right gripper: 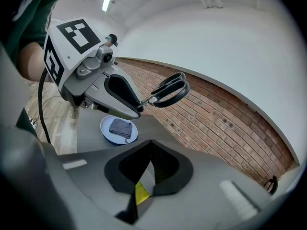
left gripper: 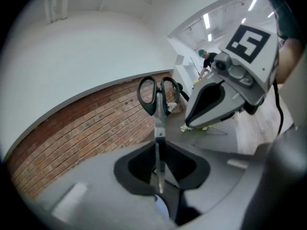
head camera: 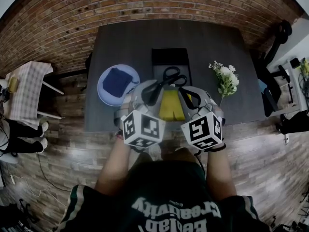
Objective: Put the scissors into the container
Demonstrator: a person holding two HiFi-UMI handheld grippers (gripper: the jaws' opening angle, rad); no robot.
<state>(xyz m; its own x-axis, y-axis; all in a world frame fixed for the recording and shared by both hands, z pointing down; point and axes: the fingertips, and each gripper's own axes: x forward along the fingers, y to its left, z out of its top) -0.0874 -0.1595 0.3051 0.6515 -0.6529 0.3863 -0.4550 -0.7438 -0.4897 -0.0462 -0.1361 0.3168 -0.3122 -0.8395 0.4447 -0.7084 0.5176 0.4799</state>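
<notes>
Head view, nearest in: what showed?

Two forearms, each behind a marker cube. Ahead of them were the left gripper (head camera: 150,93) and right gripper (head camera: 185,93), side by side above the near edge of a dark table (head camera: 120,42).

What did the claws hold?

Left gripper view settled it. Its jaws were pinched on the blades of the scissors (left gripper: 157,110), which stood up from them with the black handles farthest out. The right claw was empty, its jaws together at the tips. Through the slit below them only a flat yellow piece (right gripper: 141,193) on the table showed.

Where were the scissors against the table?

Off it, in the air. From above they ran from the left claw towards 1 o'clock. The handles showed against the near end of the black container (head camera: 170,57), which lay at 12 o'clock from the grippers. The yellow piece lay between the two claws, just nearer than the container.

And farther out?

At 10 o'clock sat a blue plate (head camera: 102,93) with a dark cloth (head camera: 117,81) on it. At 2 o'clock was a sprig of white flowers (head camera: 224,79). A brick wall (head camera: 145,4) rose beyond the far edge.
</notes>
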